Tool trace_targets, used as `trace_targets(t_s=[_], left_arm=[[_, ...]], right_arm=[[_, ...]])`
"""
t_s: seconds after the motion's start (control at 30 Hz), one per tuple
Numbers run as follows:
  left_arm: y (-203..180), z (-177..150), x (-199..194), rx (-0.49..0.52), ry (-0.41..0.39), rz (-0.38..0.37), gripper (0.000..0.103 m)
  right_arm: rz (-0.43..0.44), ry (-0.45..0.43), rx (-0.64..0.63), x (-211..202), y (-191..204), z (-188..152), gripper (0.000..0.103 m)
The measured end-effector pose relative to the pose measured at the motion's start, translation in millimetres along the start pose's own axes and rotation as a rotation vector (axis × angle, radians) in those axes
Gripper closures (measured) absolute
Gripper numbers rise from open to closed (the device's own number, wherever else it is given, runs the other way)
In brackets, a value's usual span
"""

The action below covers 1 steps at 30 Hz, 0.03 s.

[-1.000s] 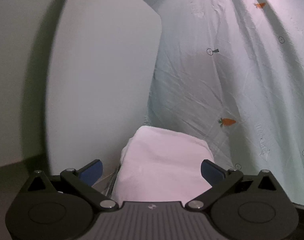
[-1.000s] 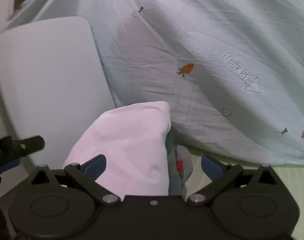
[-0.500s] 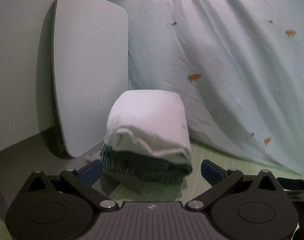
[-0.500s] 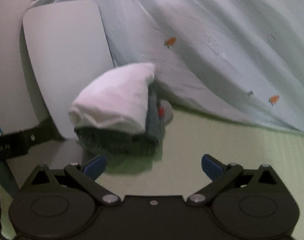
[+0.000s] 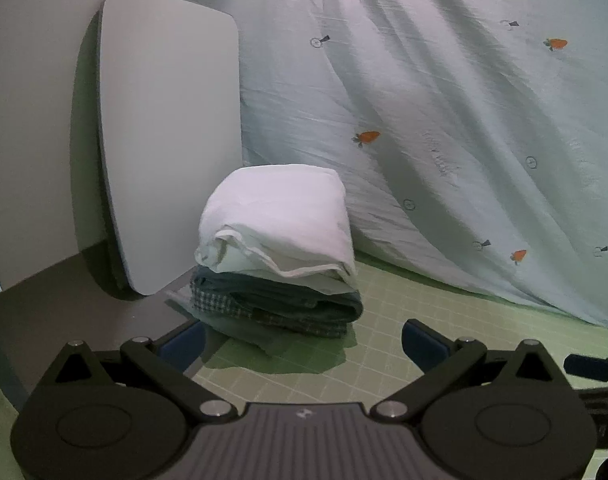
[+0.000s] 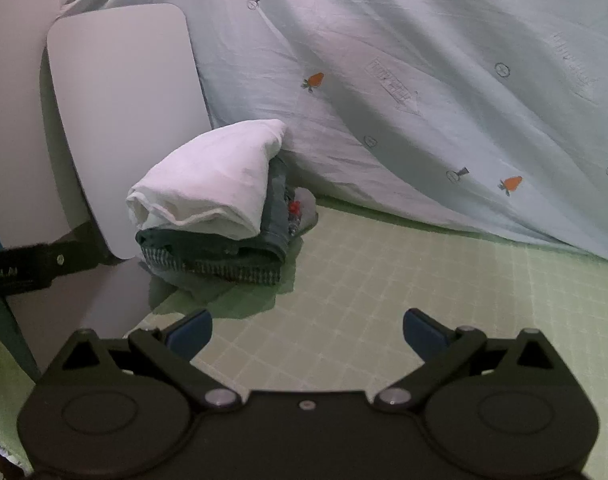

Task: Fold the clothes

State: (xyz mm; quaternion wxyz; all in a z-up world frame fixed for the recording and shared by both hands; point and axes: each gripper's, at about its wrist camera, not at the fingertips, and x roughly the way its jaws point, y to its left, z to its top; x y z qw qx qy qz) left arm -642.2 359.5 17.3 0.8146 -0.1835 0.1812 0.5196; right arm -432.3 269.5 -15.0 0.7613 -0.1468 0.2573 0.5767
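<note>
Both claws are hanging spread and empty: the left claw (image 5: 303, 340) is facing the stack head-on, and the right claw (image 6: 307, 330) is sitting with the stack at its 11 o'clock. The folded white garment (image 5: 278, 220) is lying on top of a folded checked garment (image 5: 264, 308) and other folded clothes, at the far corner of the green gridded mat (image 6: 375, 292). The pile is resting beside the leaning grey board (image 5: 168, 136) and against the carrot-print sheet (image 5: 443, 120), likely keeping the mat free for further folding.
</note>
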Motion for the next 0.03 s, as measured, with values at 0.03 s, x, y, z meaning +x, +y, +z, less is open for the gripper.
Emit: trace_targets(t_s=[0.03], left_arm=[[-1.7,-0.1,-0.7,0.001,-0.001,-0.003,0.0]], right_arm=[[-0.002,-0.001,0.002,-1.8,-1.9,-0.6,0.0]])
